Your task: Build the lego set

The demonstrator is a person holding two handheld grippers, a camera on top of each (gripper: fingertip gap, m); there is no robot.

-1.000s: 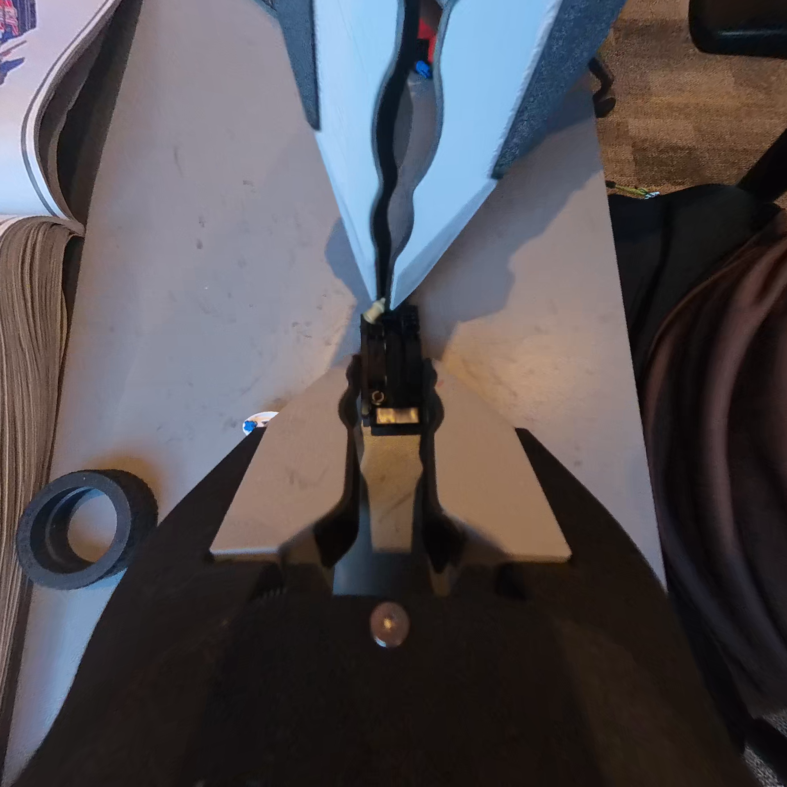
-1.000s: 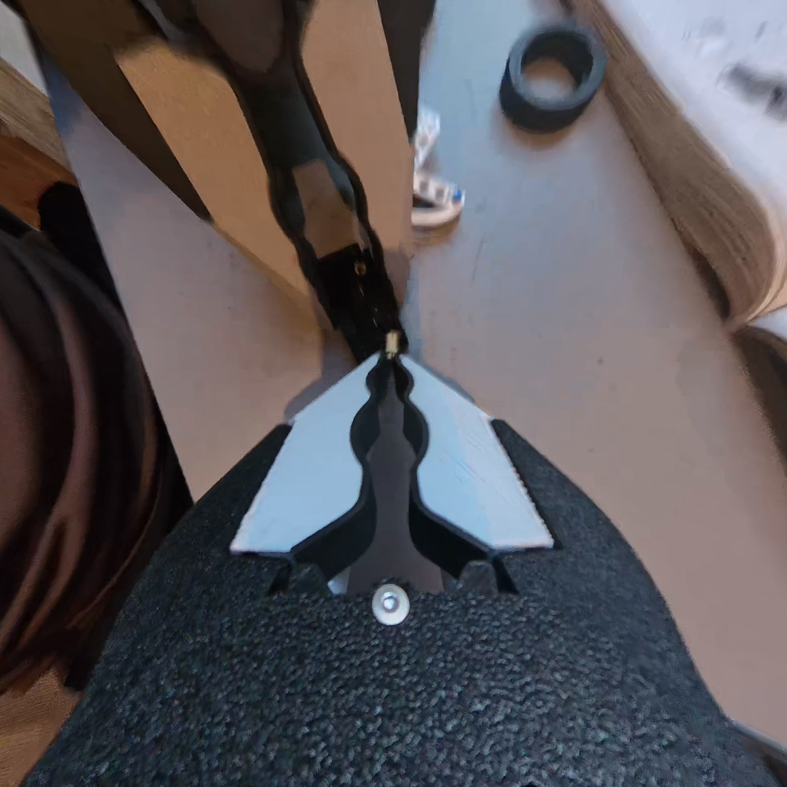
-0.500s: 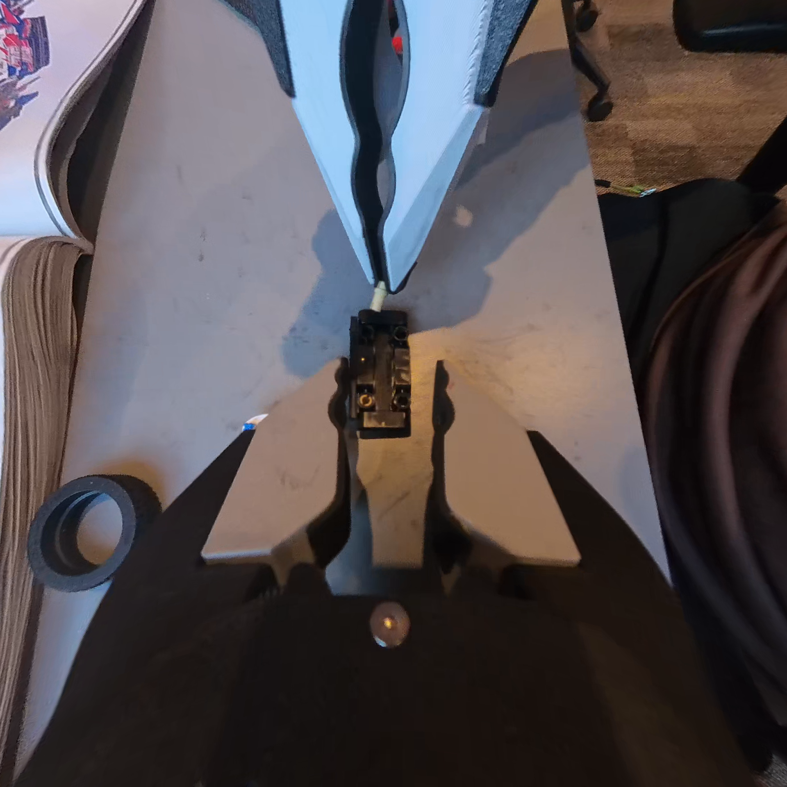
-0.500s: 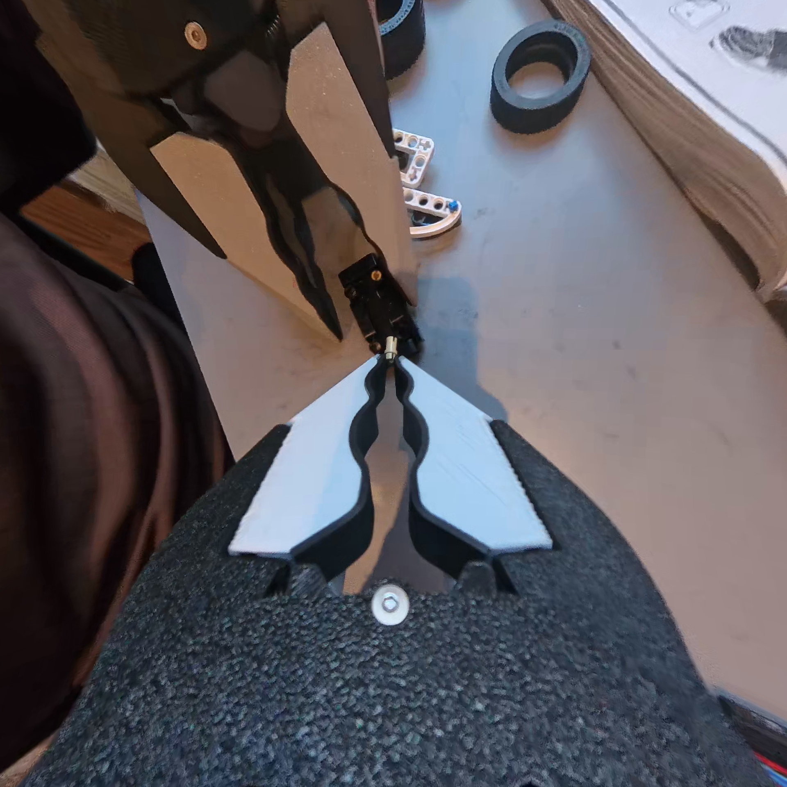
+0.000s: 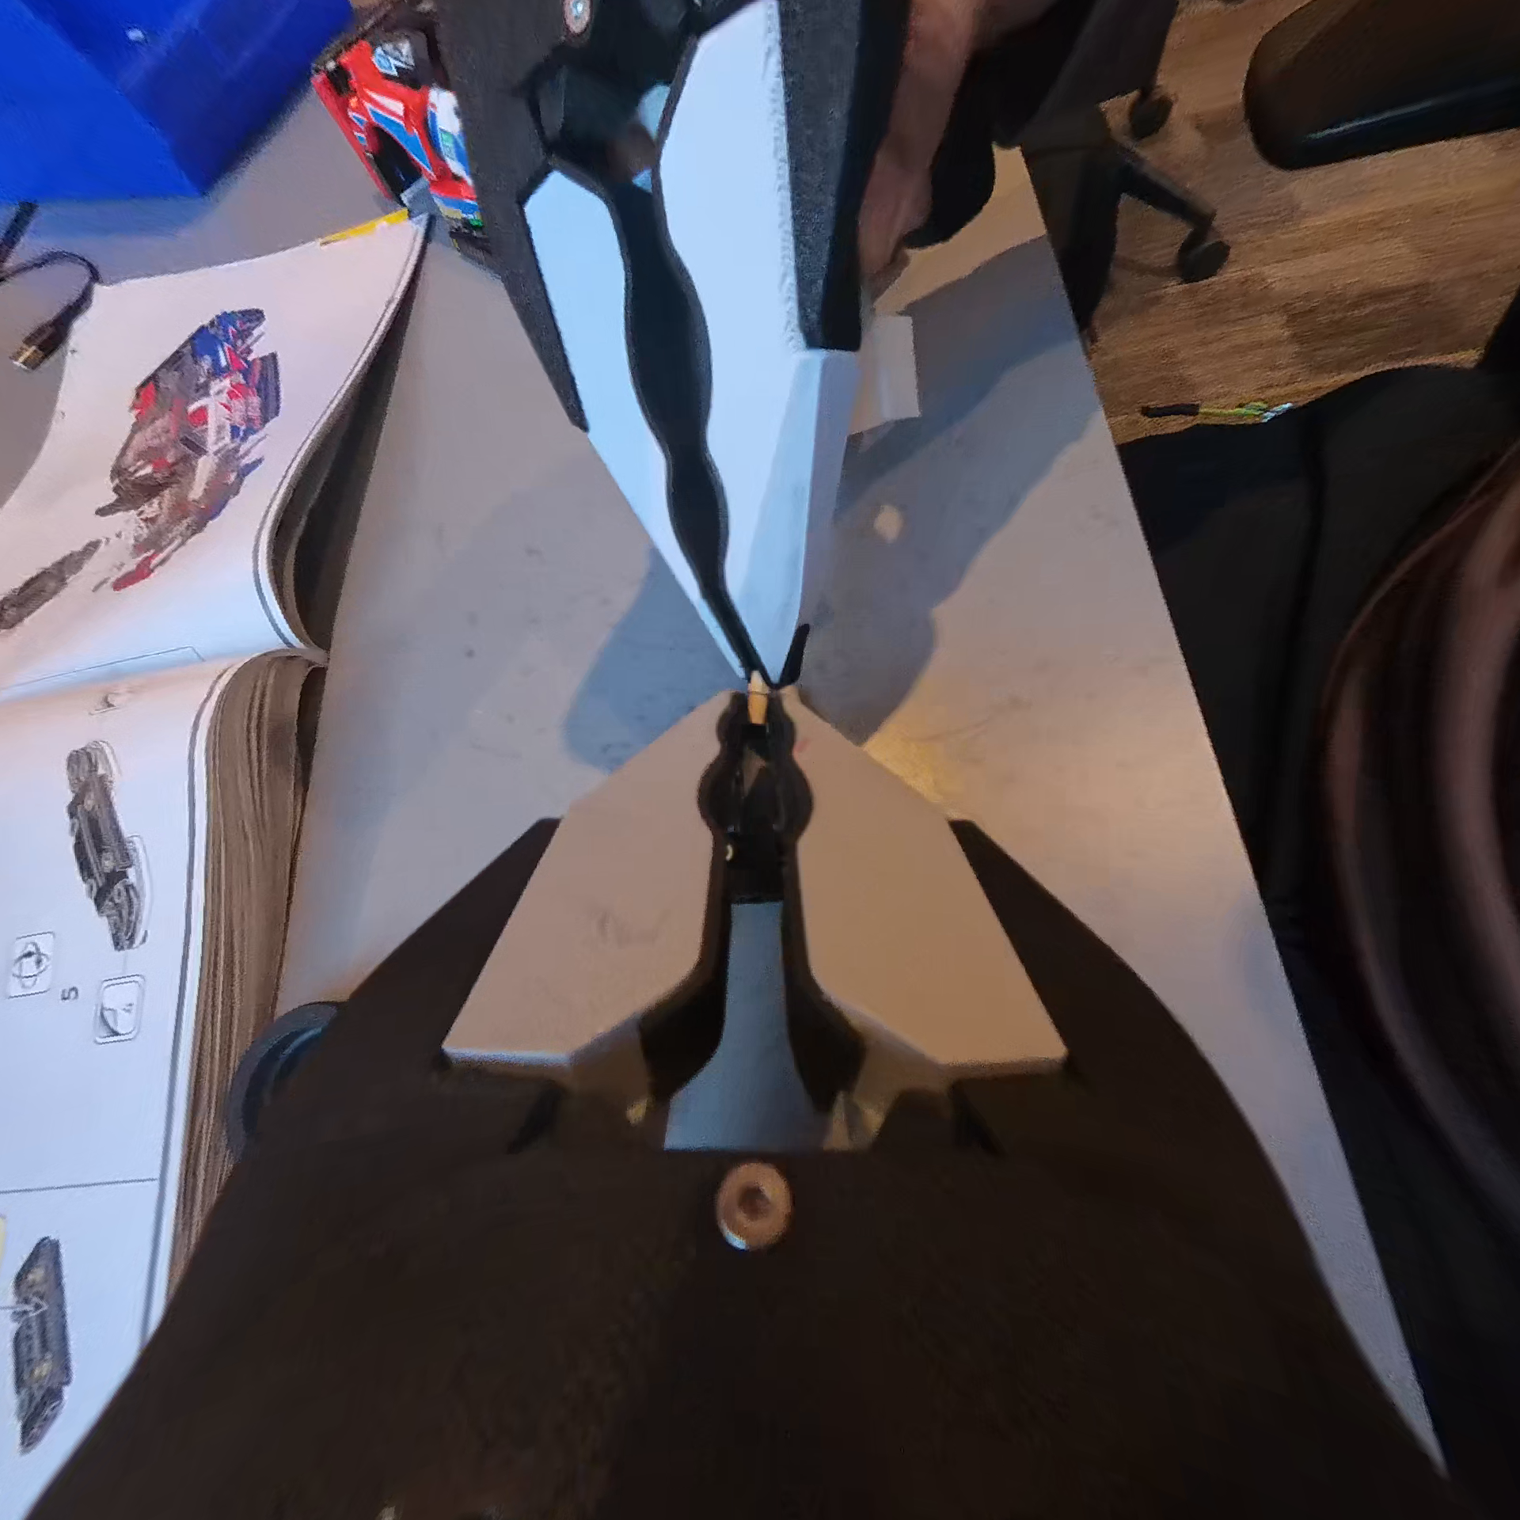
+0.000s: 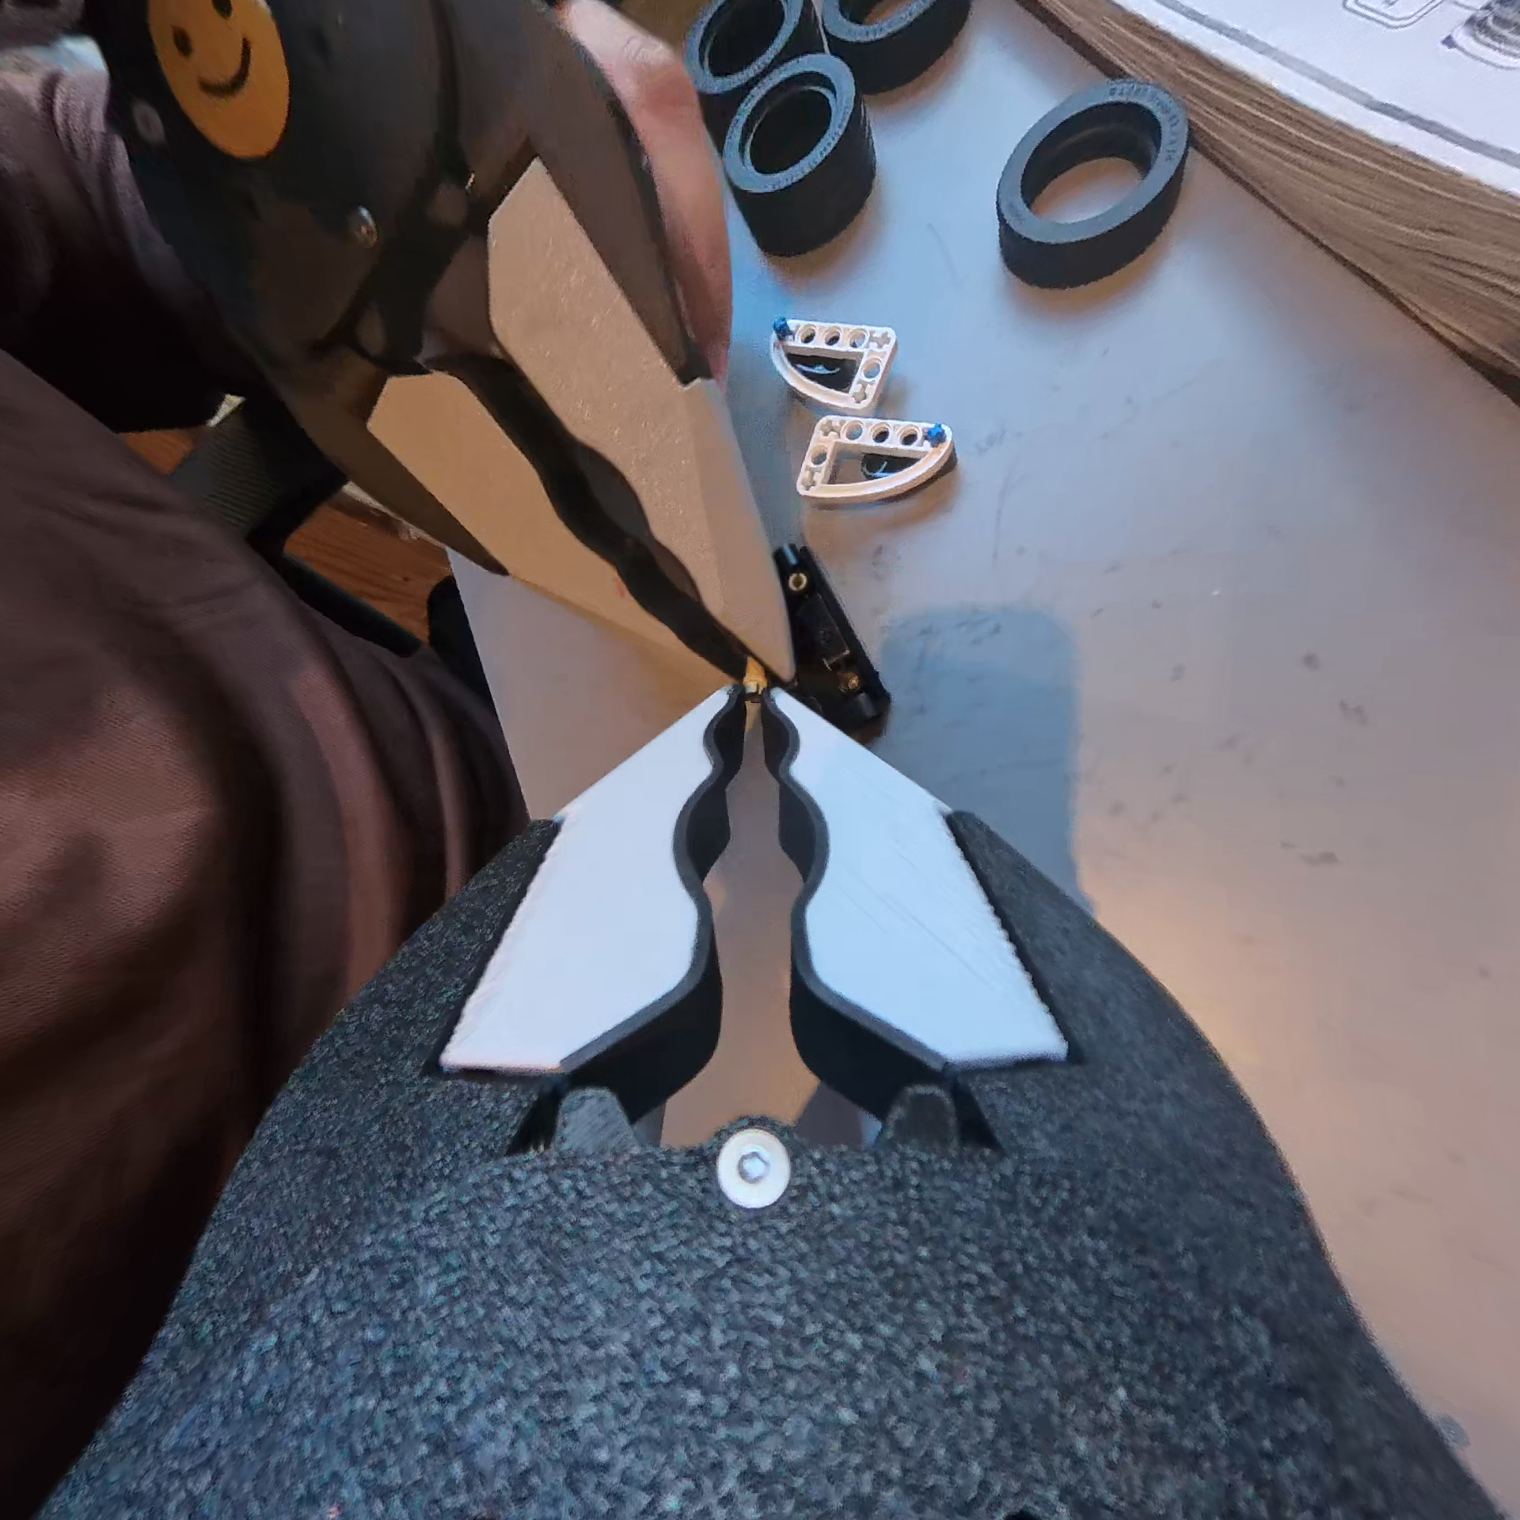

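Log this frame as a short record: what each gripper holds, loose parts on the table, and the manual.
left gripper: shut on black lego assembly
right gripper: shut on tan pin
contact: pin tip meets the assembly's end
tyres: four black, loose on table
white curved beams: two, side by side
manual: open, at table edge

The right gripper [image 6: 753,699] has pale blue-white fingers [image 6: 896,929] with wavy black inner edges, a speckled black body and a silver screw [image 6: 752,1168] at 6 o'clock. The left gripper [image 5: 758,724] has grey fingers [image 5: 609,929], a black body and a yellow smiley sticker [image 6: 220,62]. Sleeves [image 6: 206,740] are dark maroon.
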